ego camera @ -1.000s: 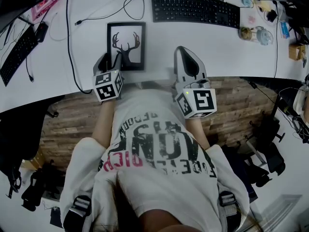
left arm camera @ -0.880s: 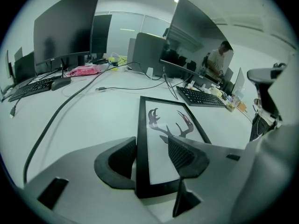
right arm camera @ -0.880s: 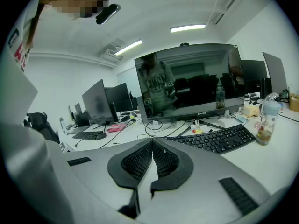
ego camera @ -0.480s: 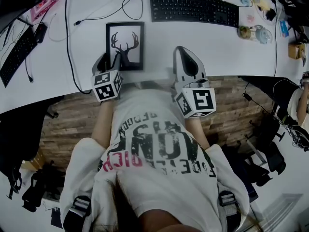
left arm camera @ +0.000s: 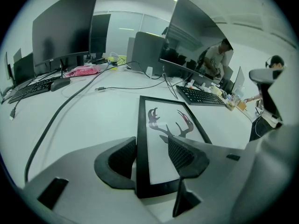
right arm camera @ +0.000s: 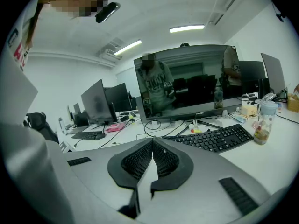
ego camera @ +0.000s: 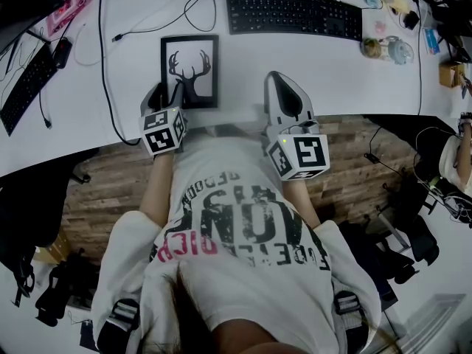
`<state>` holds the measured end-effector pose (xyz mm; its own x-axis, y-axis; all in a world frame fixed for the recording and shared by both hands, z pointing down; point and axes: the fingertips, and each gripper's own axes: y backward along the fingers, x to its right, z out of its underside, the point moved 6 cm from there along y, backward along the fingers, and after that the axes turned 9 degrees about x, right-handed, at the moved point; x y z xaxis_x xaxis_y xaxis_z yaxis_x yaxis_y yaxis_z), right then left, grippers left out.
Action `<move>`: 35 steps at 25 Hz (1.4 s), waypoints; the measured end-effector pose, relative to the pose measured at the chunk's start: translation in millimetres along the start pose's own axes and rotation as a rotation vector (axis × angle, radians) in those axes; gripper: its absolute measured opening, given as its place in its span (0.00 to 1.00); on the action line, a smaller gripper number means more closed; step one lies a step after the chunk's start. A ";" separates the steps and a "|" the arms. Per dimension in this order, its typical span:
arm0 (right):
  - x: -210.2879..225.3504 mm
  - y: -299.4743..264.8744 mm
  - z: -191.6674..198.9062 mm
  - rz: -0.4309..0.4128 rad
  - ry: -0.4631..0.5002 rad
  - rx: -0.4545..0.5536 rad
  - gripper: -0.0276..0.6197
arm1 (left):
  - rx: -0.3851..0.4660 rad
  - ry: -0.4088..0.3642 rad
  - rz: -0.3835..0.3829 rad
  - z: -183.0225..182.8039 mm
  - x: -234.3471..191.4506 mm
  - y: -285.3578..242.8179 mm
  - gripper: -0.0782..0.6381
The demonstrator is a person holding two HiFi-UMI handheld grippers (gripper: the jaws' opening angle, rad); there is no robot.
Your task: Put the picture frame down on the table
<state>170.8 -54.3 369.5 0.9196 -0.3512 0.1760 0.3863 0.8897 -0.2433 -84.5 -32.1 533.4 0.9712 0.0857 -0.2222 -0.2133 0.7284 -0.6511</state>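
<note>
The white surface fills the upper part of the head view and is edged below by a wood-patterned floor. A dark monitor is seen standing at the far side of the surface in the right gripper view. A black keyboard is laid in front of it, and a second keyboard is set at the far left.

The picture frame, black-rimmed with an antler print, is laid flat on the surface, left of the black keyboard and near the front edge.

The left tongs are held narrowly apart over the frame's near left corner. One jaw is placed just outside the left rail and the other above the print. Contact between the pads and the frame cannot be judged with certainty.

The right tongs are pressed together at the tips with nothing between them. They are held over the front edge of the surface, to the right of the frame and apart from it.
</note>
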 end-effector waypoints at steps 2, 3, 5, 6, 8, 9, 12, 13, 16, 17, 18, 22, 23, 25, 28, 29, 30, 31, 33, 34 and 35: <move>0.0 0.9 -0.3 0.001 0.001 0.002 0.05 | 0.001 0.000 0.000 -0.1 0.1 -0.2 0.40; -0.2 1.3 -0.3 0.002 0.001 0.002 0.05 | 0.001 -0.001 0.000 -0.3 0.0 -0.3 0.40; -0.8 1.9 -0.4 0.003 0.002 0.004 0.05 | 0.002 -0.002 0.001 -0.5 -0.5 -0.4 0.40; -1.0 2.1 -0.6 0.003 0.002 0.005 0.05 | 0.002 -0.002 0.000 -0.5 -0.7 -0.5 0.40; -0.8 2.7 -1.3 0.005 0.002 0.007 0.05 | 0.000 -0.001 0.000 -0.5 -0.9 -0.6 0.40; -0.6 3.0 -1.7 0.006 0.002 0.008 0.05 | -0.001 0.000 0.000 -0.5 -1.0 -0.5 0.40; -0.5 4.6 -2.8 0.009 0.002 0.011 0.05 | -0.003 0.002 0.002 -0.7 -0.9 0.2 0.40; -0.5 5.1 -3.0 0.010 0.002 0.012 0.05 | -0.004 0.001 0.003 -0.9 -0.9 0.4 0.40; -0.8 5.2 -3.3 0.008 0.002 0.016 0.05 | -0.011 -0.001 0.002 -1.0 -1.2 0.0 0.40; -0.9 4.9 -3.3 0.008 0.002 0.017 0.05 | -0.013 0.000 0.003 -1.2 -1.3 -0.4 0.40; -1.0 4.7 -3.3 0.008 0.002 0.017 0.05 | -0.014 0.000 0.004 -1.4 -1.5 -0.8 0.40; -2.1 4.7 -3.7 0.008 0.003 0.018 0.05 | -0.021 0.006 0.010 -1.7 -2.4 -0.9 0.40; -2.4 4.6 -3.9 0.008 0.003 0.019 0.05 | -0.024 0.008 0.012 -1.8 -2.7 -0.9 0.40; -2.9 3.7 -4.1 0.008 0.004 0.021 0.05 | -0.029 0.008 0.018 -2.3 -3.1 -1.5 0.40; -3.3 3.4 -4.0 0.009 0.004 0.025 0.05 | -0.032 0.004 0.024 -3.1 -3.6 -1.5 0.41; -3.5 4.7 -3.6 0.011 0.003 0.023 0.05 | -0.034 0.003 0.024 -2.1 -3.9 0.1 0.41; -3.6 5.9 -3.4 0.014 0.003 0.021 0.05 | -0.037 0.005 0.024 -1.0 -4.6 2.2 0.41; -3.4 6.3 -3.7 0.016 0.002 0.020 0.05 | -0.038 0.006 0.023 -0.6 -5.5 3.8 0.42; -2.9 4.4 -5.1 0.017 0.001 0.023 0.05 | -0.033 0.005 0.022 -3.2 -7.6 6.0 0.42; -2.9 3.3 -5.6 0.017 0.002 0.025 0.05 | -0.027 0.004 0.022 -5.4 -8.3 7.2 0.42; -3.1 2.4 -6.0 0.016 0.002 0.025 0.05 | -0.018 0.003 0.023 -8.0 -8.9 8.6 0.42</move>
<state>169.3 -52.8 362.6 0.9258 -0.3374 0.1703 0.3697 0.9023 -0.2217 -95.8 -32.0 524.0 0.9658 0.1002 -0.2390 -0.2371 0.7137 -0.6591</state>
